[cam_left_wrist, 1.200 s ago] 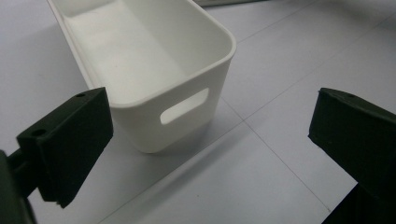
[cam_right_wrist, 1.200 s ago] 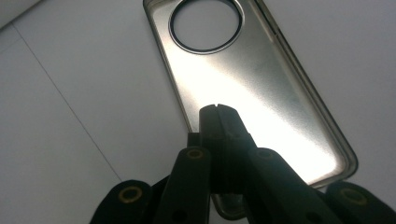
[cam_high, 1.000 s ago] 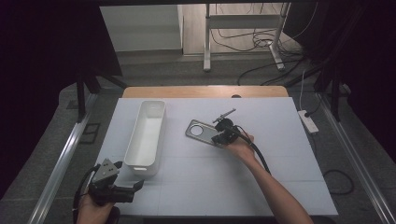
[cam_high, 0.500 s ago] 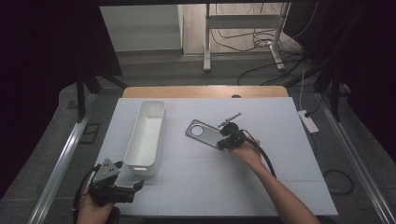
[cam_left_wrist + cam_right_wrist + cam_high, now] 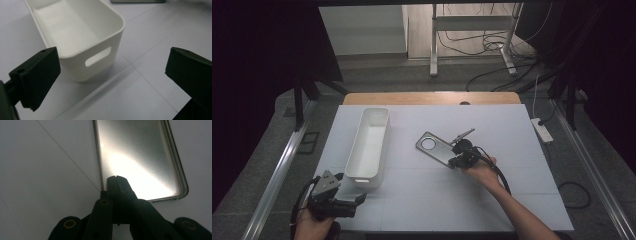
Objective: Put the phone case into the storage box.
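Bins: one white bin [image 5: 369, 145] on my table [image 5: 512, 130], nothing inside it.
Plates: one metal plate [image 5: 434, 148] with a round hole, mid-table.
My left gripper [image 5: 112, 82]: jaws wide apart, near the bin's end.
My right gripper [image 5: 117, 182]: jaws closed together over the plate's edge.

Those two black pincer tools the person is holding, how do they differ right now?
The left gripper has its jaws spread wide, with nothing between them, while the right gripper has its jaws closed together. The left one sits near the table's front edge, facing the end of the white bin; the right one is farther out, its tips at the corner of the metal plate. Both are black and hand-held.
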### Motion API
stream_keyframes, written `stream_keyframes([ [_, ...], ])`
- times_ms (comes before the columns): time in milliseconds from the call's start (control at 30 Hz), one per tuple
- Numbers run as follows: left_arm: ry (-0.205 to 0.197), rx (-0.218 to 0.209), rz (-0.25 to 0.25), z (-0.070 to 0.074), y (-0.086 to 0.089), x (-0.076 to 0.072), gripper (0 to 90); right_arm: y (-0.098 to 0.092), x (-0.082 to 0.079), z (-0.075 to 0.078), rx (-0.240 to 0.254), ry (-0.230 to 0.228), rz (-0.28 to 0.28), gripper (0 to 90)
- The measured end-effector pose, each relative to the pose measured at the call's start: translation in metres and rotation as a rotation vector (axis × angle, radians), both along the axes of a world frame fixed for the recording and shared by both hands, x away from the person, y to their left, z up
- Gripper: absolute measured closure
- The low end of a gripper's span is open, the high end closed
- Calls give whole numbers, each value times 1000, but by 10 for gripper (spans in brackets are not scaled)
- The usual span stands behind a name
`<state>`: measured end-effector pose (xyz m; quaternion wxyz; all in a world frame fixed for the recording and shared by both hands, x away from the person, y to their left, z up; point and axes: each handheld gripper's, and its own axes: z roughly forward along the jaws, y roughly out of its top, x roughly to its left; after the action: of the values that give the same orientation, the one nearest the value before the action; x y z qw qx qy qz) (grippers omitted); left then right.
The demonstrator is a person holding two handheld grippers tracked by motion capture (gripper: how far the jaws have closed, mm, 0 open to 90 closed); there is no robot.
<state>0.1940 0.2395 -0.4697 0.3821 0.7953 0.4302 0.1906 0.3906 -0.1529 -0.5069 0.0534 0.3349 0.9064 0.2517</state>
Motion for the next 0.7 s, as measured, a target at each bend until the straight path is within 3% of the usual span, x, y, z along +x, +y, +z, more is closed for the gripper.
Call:
stream_keyframes([
  [700,2,1,-1,0,-1,0,5,-32,-39,2,16,50,6,900],
])
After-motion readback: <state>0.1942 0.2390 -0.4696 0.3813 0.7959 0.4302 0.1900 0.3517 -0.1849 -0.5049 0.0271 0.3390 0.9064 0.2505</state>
